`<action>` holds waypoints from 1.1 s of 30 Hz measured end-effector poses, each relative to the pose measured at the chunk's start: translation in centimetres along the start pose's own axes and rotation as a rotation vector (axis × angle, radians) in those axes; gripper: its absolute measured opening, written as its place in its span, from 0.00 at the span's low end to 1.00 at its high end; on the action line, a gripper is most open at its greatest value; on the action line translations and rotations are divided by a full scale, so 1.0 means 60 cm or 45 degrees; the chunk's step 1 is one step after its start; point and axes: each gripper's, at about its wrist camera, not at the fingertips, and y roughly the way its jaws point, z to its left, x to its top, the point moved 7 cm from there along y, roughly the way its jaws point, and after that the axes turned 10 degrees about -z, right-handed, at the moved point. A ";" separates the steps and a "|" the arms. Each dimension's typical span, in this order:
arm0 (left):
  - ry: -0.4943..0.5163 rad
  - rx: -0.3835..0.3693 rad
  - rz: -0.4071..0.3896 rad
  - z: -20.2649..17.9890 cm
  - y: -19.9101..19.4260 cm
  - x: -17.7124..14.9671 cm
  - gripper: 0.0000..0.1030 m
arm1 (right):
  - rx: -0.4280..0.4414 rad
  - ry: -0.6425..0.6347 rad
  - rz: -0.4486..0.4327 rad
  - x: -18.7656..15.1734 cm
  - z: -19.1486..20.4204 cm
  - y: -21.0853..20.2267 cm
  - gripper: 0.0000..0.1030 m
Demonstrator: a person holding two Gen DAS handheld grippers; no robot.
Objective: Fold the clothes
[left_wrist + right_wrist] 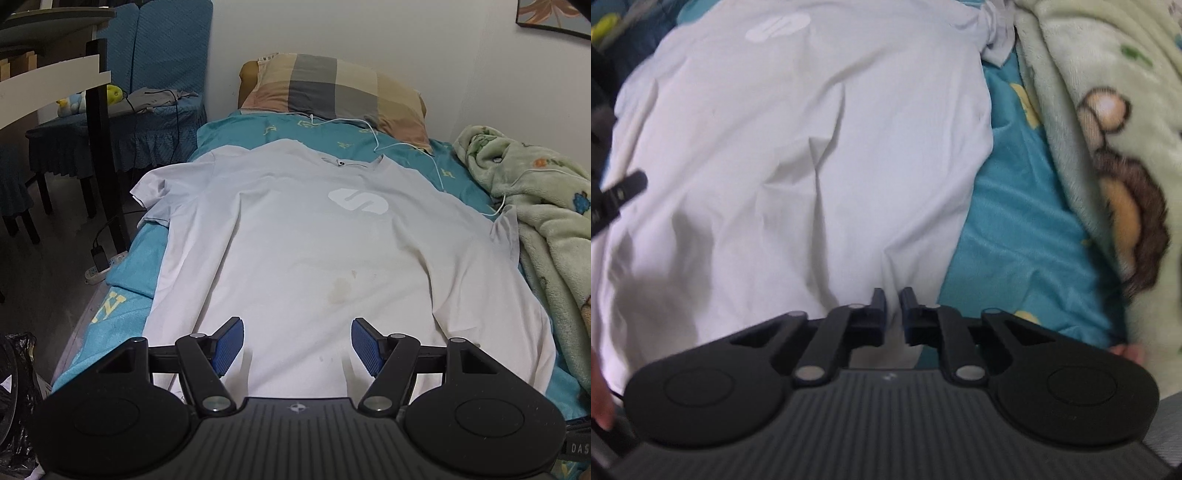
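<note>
A white T-shirt point(295, 240) with a white S logo lies spread face up on the bed, collar toward the pillow. My left gripper point(297, 341) is open above the shirt's lower middle, its blue pads wide apart and empty. In the right wrist view the shirt point(775, 147) is creased, and my right gripper point(893, 306) is shut on the shirt's lower right hem with cloth pinched between the jaws. Part of the left gripper point(617, 199) shows at the left edge of the right wrist view.
The bed has a teal sheet point(122, 266). A checked pillow point(336, 90) lies at the head. A green fleece blanket point(554, 206) is heaped along the right side, also in the right wrist view point(1108, 129). A white cable point(406, 144) runs near the collar. A chair point(129, 122) and a power strip point(103, 266) stand left.
</note>
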 end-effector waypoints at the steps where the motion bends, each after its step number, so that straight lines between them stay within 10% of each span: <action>1: 0.001 -0.004 0.000 0.000 0.000 0.000 0.65 | -0.014 -0.077 0.016 -0.002 0.007 0.000 0.08; 10: -0.007 -0.020 0.016 0.003 0.003 -0.003 0.65 | -0.126 -0.381 0.272 -0.037 0.001 0.019 0.08; 18: 0.016 -0.043 0.024 -0.008 0.008 -0.006 0.66 | 0.088 -0.252 0.281 -0.020 -0.019 -0.007 0.14; 23: 0.032 -0.041 0.023 -0.010 0.007 -0.006 0.67 | 0.226 -0.025 0.161 0.020 -0.045 -0.031 0.48; 33: 0.075 -0.036 -0.001 -0.018 -0.005 0.000 0.74 | 0.398 0.396 -0.452 0.139 -0.122 -0.067 0.50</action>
